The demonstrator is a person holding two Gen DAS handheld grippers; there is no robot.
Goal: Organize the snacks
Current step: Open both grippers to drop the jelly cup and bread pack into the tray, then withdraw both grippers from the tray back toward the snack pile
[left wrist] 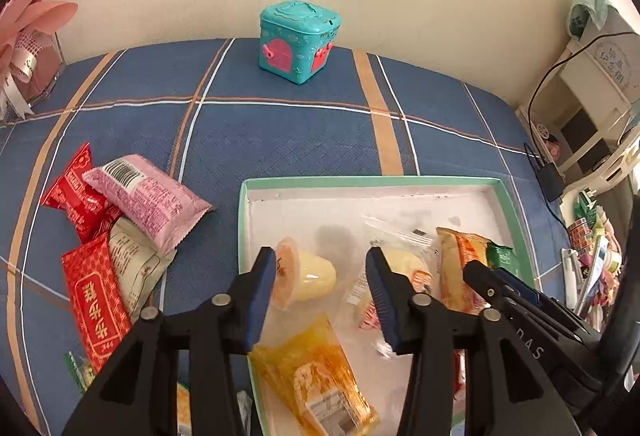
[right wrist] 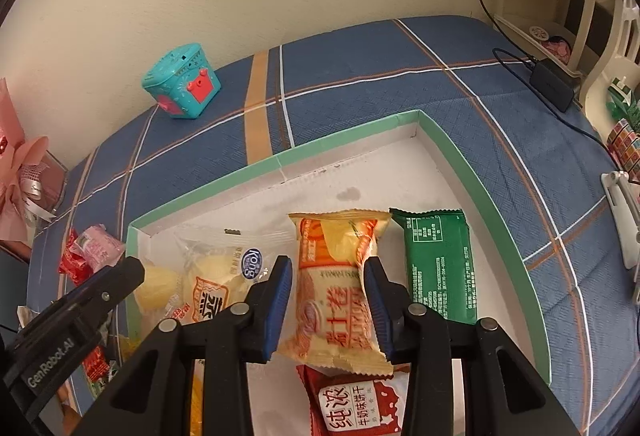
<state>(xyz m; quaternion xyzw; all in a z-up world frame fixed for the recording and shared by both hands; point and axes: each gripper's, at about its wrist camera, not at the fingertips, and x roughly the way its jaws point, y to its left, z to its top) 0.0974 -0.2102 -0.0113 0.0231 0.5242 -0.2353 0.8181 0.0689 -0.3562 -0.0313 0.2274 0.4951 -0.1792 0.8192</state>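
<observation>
- The green-rimmed tray (left wrist: 516, 220) sits on the blue plaid cloth (left wrist: 280, 132), and everything else can be placed from it.
- Over the tray's near half, the left gripper (left wrist: 322, 290) has its fingers apart; the jelly cup (left wrist: 308, 276) lies on its side in the tray between them, close against the left pad, though whether it touches is hard to say.
- Just right of the cup lies a clear-wrapped bun (right wrist: 212, 276).
- The right gripper (right wrist: 328, 296) stands over the tray's right half with the orange roll pack (right wrist: 336, 300) between its fingers; the pads sit at the pack's sides, seemingly not squeezing it.
- A green packet (right wrist: 438, 268) lies in the tray beside that pack, toward the right wall; a red-and-white biscuit pack (right wrist: 352, 404) lies at the near edge.
- A yellow packet (left wrist: 320, 380) rests at the tray's near left corner.
- Left of the tray, on the cloth, waits a heap of snacks: a pink packet (left wrist: 152, 196), red ones (left wrist: 96, 300).
- Beyond the tray, by the wall, stands a teal tin (left wrist: 298, 40).
</observation>
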